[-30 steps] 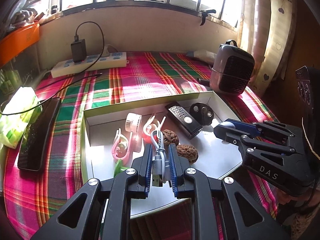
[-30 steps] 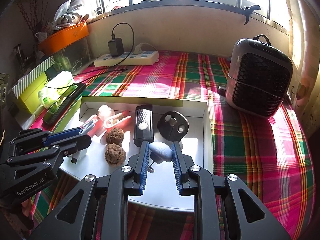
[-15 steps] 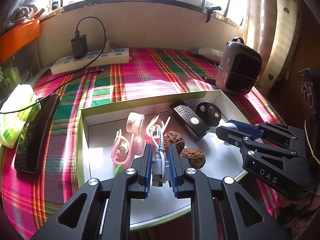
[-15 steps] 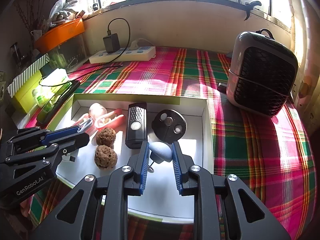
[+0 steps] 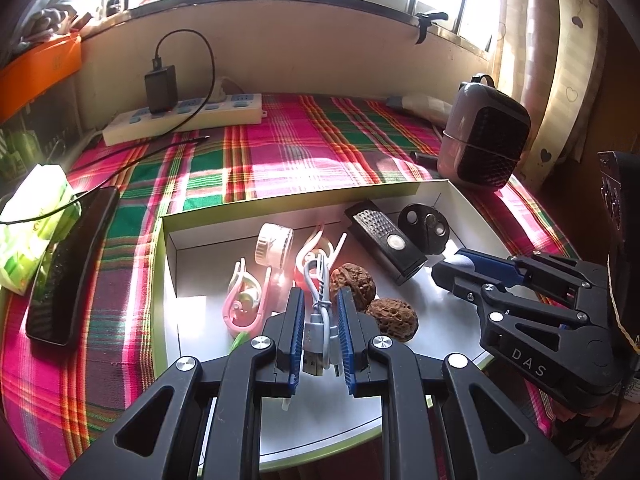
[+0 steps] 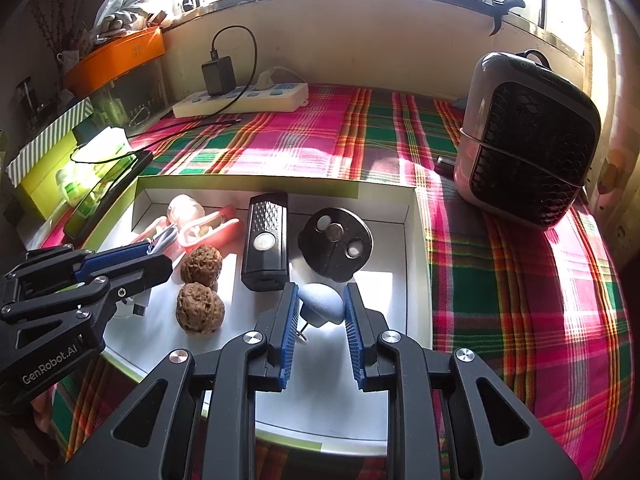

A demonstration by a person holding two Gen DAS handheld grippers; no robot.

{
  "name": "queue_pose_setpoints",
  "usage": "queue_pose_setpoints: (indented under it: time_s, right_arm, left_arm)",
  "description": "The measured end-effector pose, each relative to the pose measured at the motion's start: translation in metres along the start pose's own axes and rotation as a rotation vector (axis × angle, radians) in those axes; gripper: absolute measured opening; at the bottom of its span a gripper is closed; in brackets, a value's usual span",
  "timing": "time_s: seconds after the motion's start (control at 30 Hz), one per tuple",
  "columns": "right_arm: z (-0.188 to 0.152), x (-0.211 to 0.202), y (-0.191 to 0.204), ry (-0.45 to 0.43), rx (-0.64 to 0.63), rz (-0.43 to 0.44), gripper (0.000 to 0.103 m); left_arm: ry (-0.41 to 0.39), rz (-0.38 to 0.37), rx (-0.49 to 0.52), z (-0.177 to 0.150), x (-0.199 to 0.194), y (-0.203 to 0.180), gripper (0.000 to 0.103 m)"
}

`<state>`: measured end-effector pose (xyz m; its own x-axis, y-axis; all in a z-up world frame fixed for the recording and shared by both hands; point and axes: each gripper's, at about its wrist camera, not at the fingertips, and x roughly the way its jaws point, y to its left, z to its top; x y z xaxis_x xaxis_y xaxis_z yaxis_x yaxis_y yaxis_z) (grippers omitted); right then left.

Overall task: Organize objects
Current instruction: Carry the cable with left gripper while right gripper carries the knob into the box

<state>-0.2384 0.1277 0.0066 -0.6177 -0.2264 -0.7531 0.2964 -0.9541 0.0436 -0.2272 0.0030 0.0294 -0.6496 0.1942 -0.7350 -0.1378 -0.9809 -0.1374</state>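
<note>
A shallow white box [image 5: 172, 236] [image 6: 416, 240] lies on the plaid cloth. Inside it are two walnuts [image 5: 394, 316] [image 6: 200, 308], a black rectangular device [image 5: 386, 242] [image 6: 266, 240], a black round disc [image 5: 428, 228] [image 6: 335, 240], pink clips [image 5: 244, 300] [image 6: 208, 230] and a small white roll [image 5: 274, 244]. My left gripper [image 5: 318, 304] [image 6: 160, 256] is shut on a coiled white USB cable [image 5: 318, 320], held over the box's near left part. My right gripper [image 6: 320, 300] [image 5: 452, 268] is shut on a small grey-blue plug-like object [image 6: 322, 304] above the box's near middle.
A dark fan heater [image 6: 528, 140] [image 5: 484, 136] stands right of the box. A white power strip [image 5: 184, 116] [image 6: 240, 100] with a black charger lies by the back wall. A black phone [image 5: 68, 264] and green packet [image 5: 32, 216] sit left; an orange tray [image 6: 116, 56] is behind.
Both views have shifted slightly, so the box and its contents sit a little lower and closer in frame. Both grippers keep their hold; nothing was let go.
</note>
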Motion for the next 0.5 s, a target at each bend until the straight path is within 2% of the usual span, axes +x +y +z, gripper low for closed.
queue_pose_setpoints:
  time_s: [0.5]
  right_arm:
    - [-0.0006,0.0014,-0.0002,0.001,0.000,0.000,0.024]
  left_arm:
    - [0.019,0.009,-0.005,-0.0007,0.0074,0.0014,0.015]
